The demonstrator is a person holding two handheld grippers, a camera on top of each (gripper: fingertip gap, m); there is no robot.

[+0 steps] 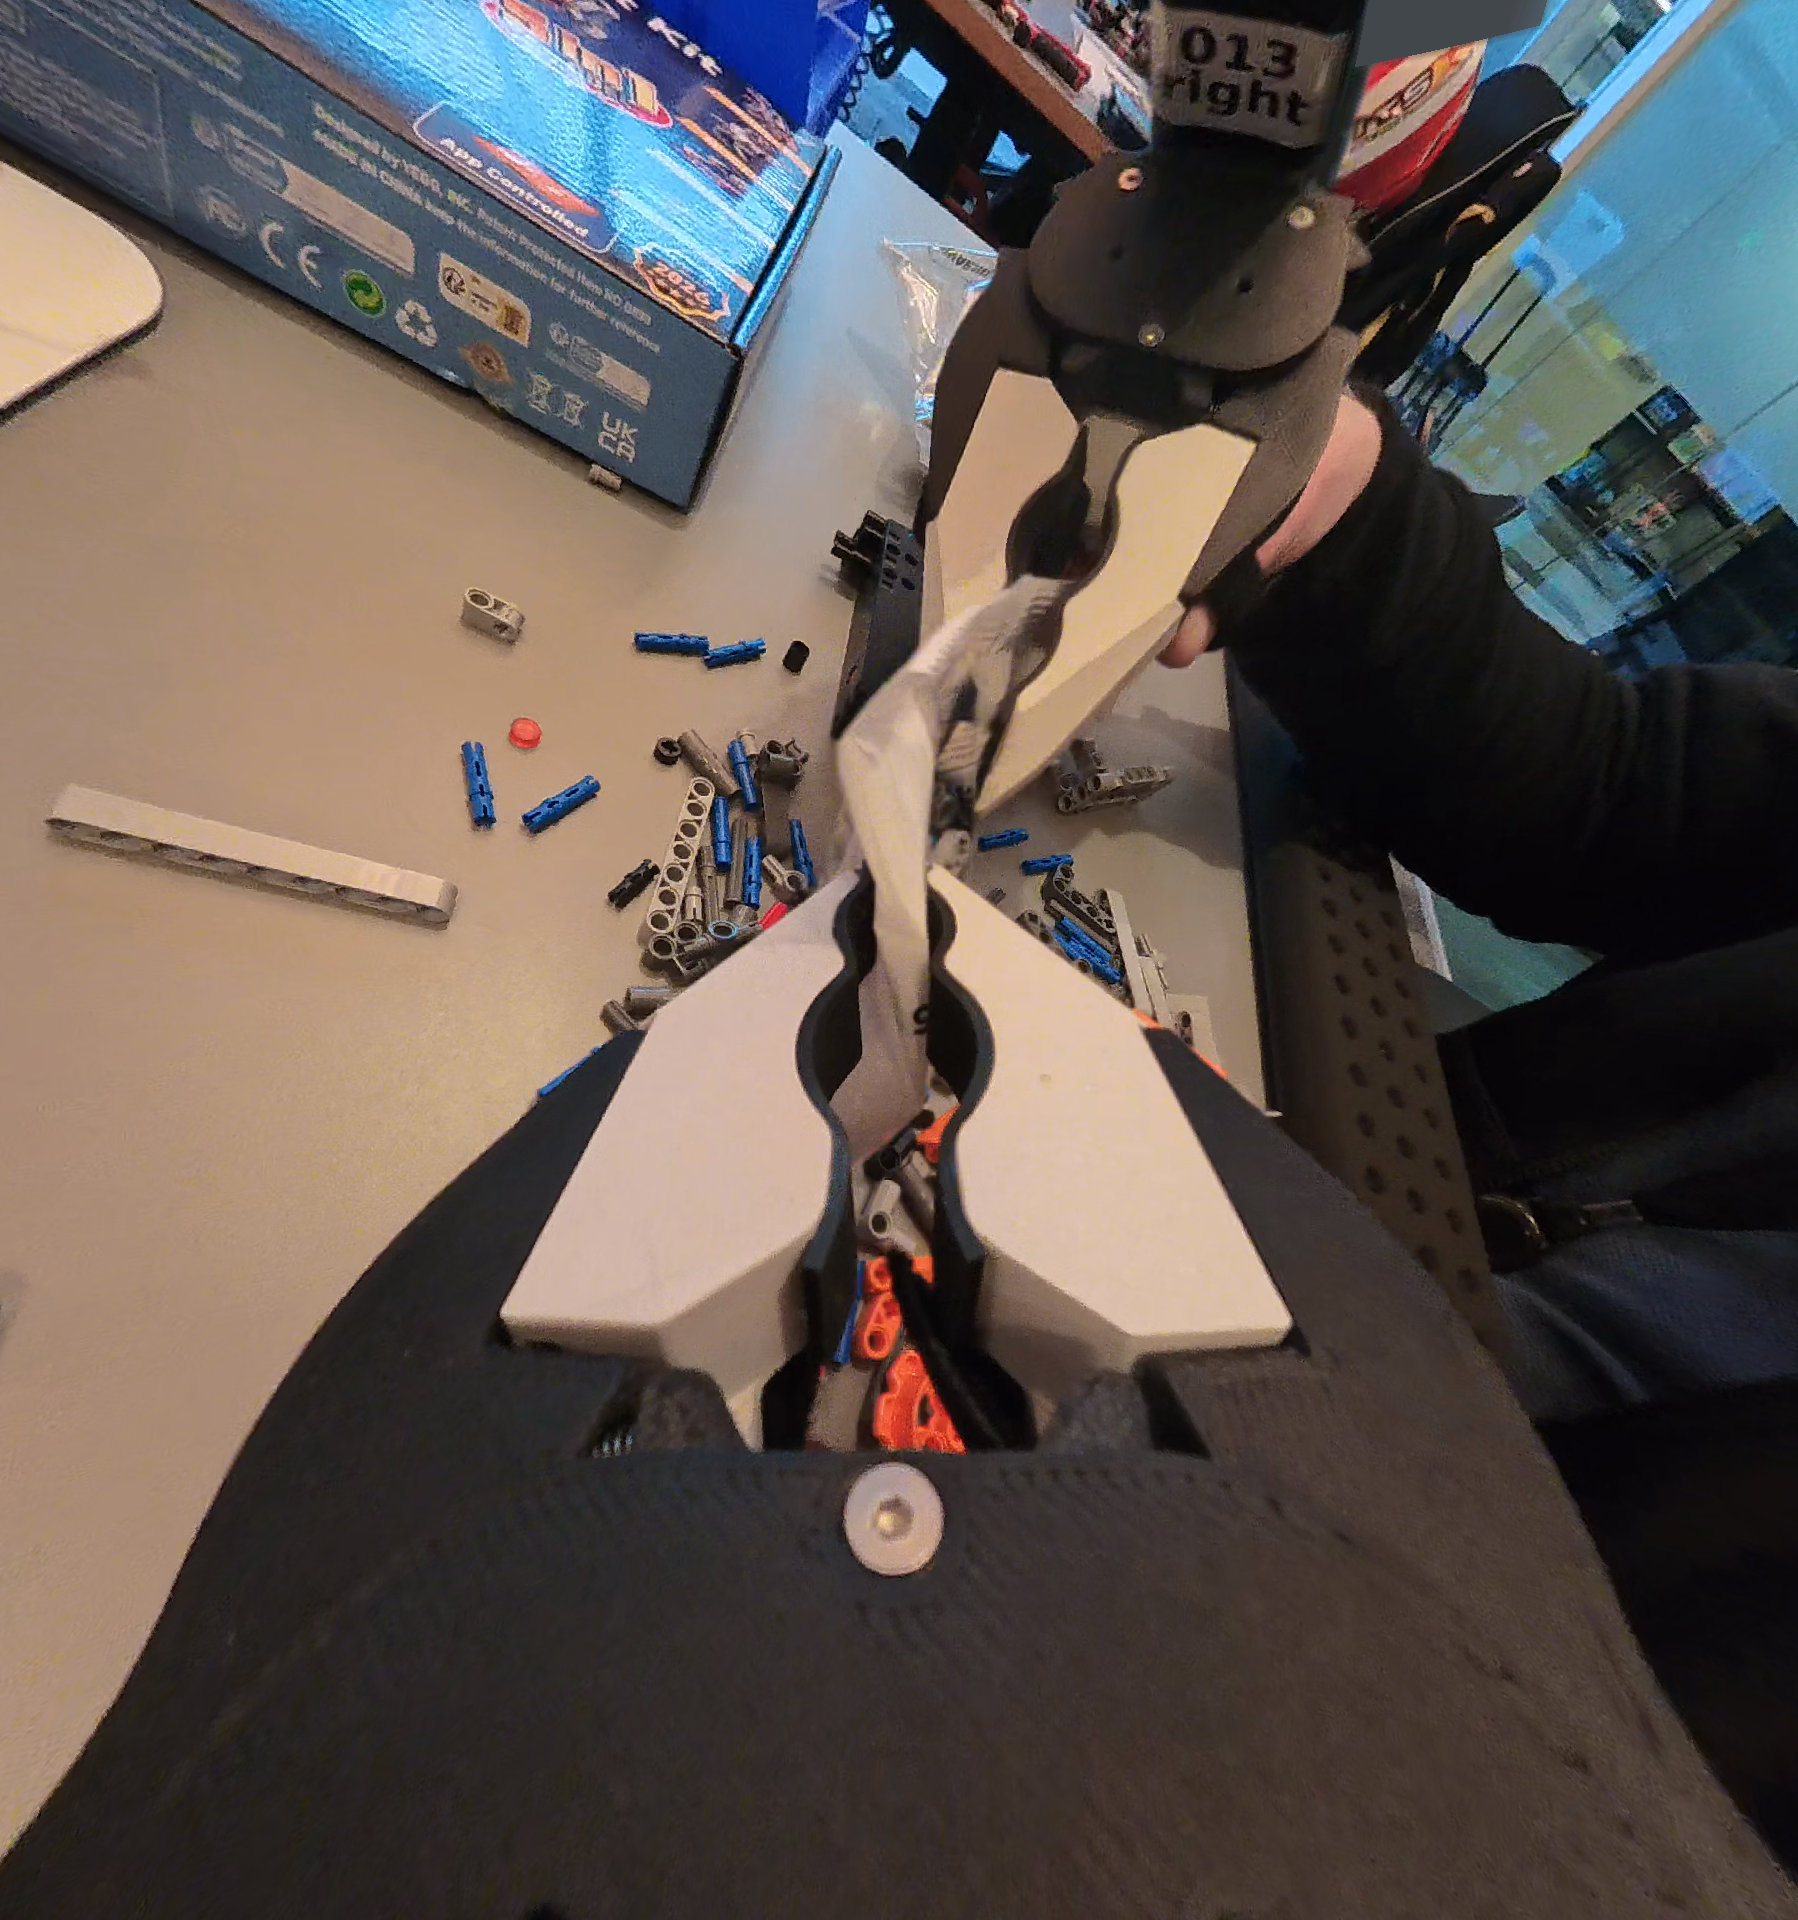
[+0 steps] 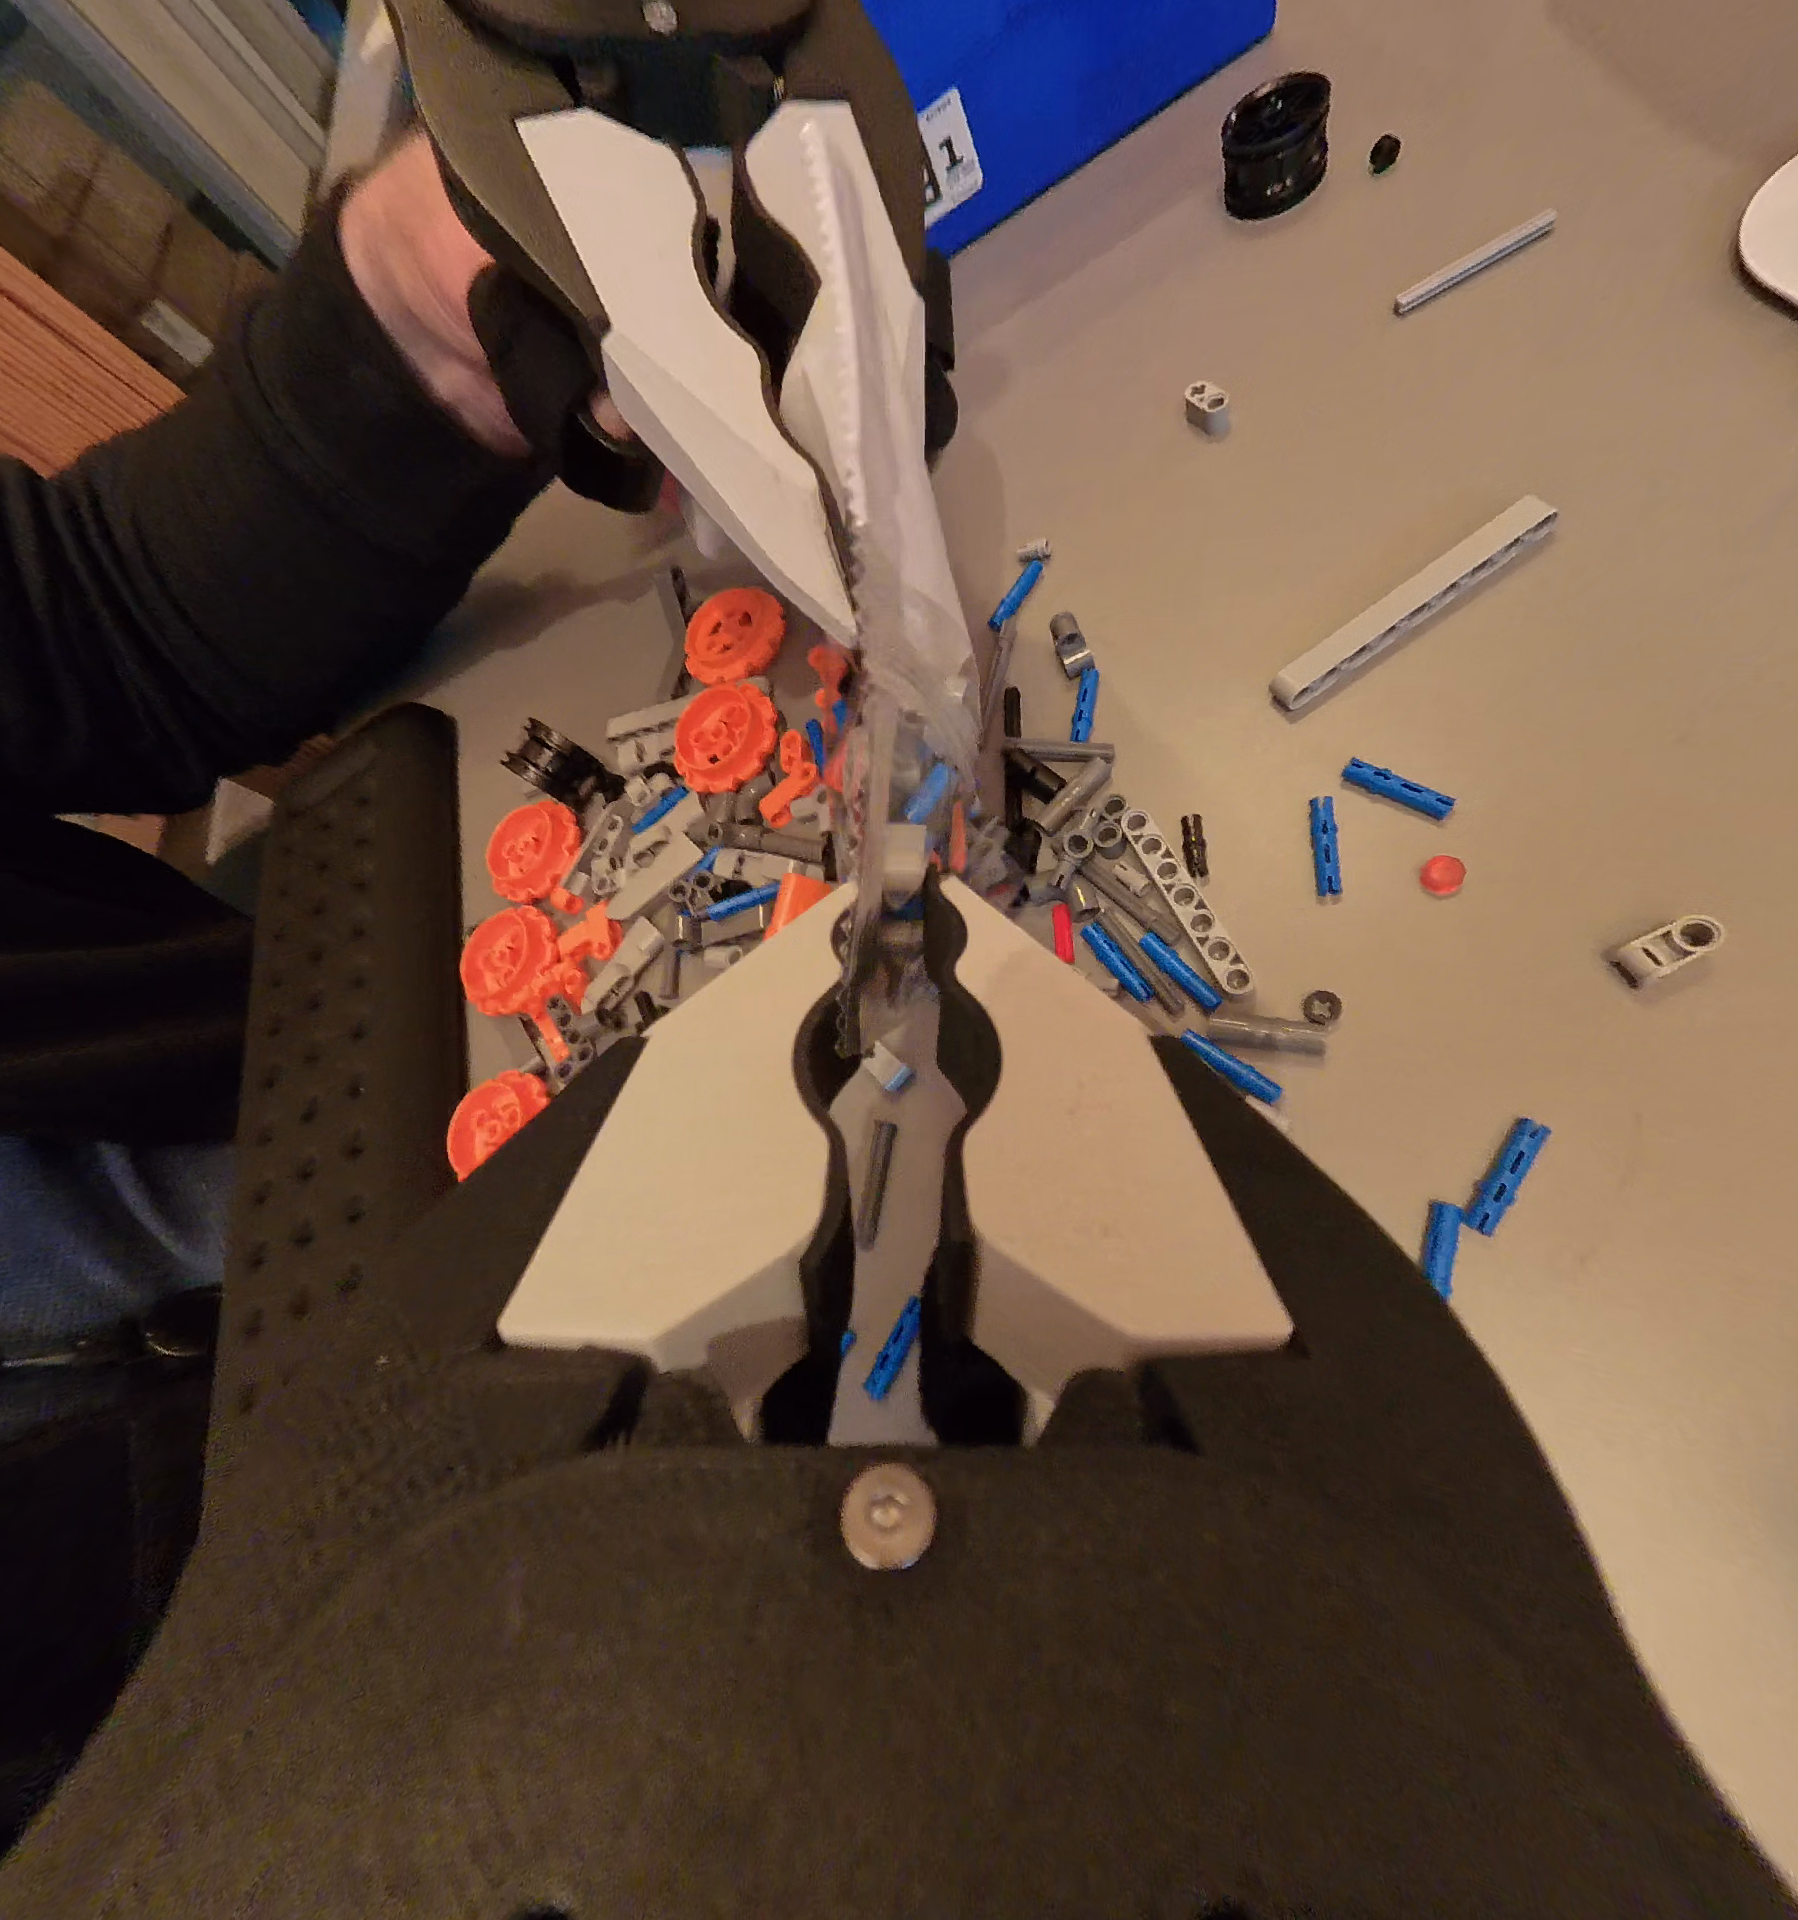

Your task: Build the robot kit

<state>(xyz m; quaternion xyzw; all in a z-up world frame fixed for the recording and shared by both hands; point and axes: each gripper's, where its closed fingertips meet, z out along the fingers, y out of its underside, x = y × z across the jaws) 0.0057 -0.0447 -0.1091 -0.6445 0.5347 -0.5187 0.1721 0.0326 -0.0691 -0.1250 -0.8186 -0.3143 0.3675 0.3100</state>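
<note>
Left gripper [image 1: 895, 883]: we see its jaws pinched together on one end of a clear plastic bag [image 1: 900, 831], with the film running down through the gap between the grey pads.

Right gripper [image 2: 895, 894]: same deal, closed tight on the other end of the bag, by the serrated seam edge. In the left wrist view it sits up top, tilted down, with a hand [image 1: 1321, 488] in a black sleeve behind it.

Bag: thin, see-through, crinkled and twisted, stretched between the two grippers above the table [image 1: 199, 1039]. In the right wrist view we can make out a few small pieces inside it, near the right gripper's tips; how many, we can't tell.

Under the bag: a loose pile of building-kit parts [image 2: 729, 862], with grey beams, dark pins and blue pins all jumbled.

Orange gears [image 2: 723, 727]: several sit on the left side of the pile in the right wrist view, near a black perforated part [image 2: 344, 987] at the table edge.

Further out: a long grey beam [image 1: 251, 857] lies alone, well apart from the pile, with a small red round stud [image 1: 524, 732] and stray blue pins [image 1: 562, 802] between.

Back of table: the blue printed kit box [image 1: 479, 208], and a black wheel [image 2: 1274, 145] beside a blue bin [image 2: 1061, 94].
</note>
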